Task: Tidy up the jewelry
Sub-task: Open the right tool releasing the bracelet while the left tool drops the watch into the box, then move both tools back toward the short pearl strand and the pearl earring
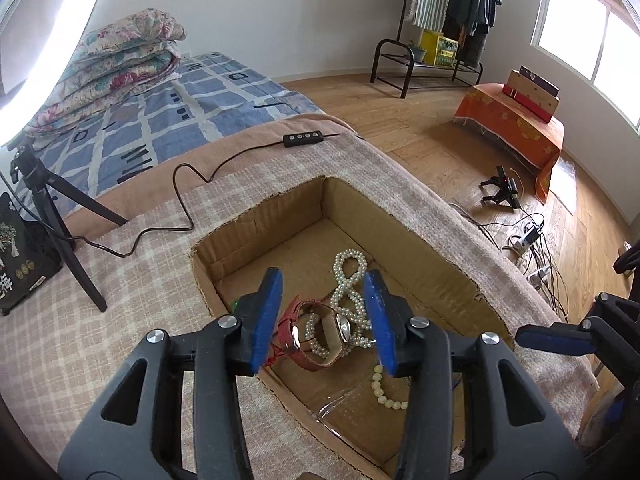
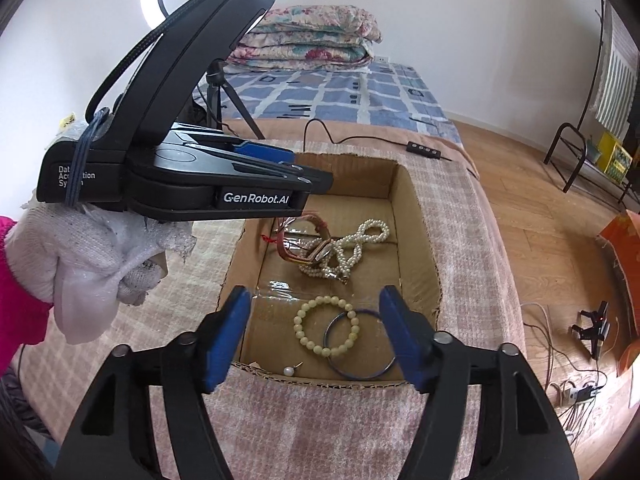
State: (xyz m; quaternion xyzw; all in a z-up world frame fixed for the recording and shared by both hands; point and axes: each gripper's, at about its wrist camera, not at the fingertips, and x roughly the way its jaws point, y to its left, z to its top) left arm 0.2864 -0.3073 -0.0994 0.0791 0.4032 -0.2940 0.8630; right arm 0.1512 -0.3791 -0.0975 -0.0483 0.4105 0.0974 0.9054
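A checked pink blanket point(image 2: 328, 420) is covering the surface, with a cardboard box point(image 2: 416, 240) sunk into it; a bed with folded quilts point(image 2: 316, 40) is standing behind, wood floor to the right. The left gripper point(image 1: 326, 320) is hovering with jaws wide apart, holding nothing, over the red-strapped watch point(image 1: 320, 332) and pearl necklace point(image 1: 348, 280) tangled mid-box. The right gripper point(image 2: 316, 336) is likewise gaping empty above the box's near edge, where a beaded bracelet point(image 2: 326, 326), thin bangle point(image 2: 360, 346) and pearl earring point(image 2: 289, 371) are lying.

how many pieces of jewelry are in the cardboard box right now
5: red-strap watch and pearl necklace tangled mid-box; cream bead bracelet overlapping a dark bangle nearer; pearl earring by the near wall. Others may be hidden.
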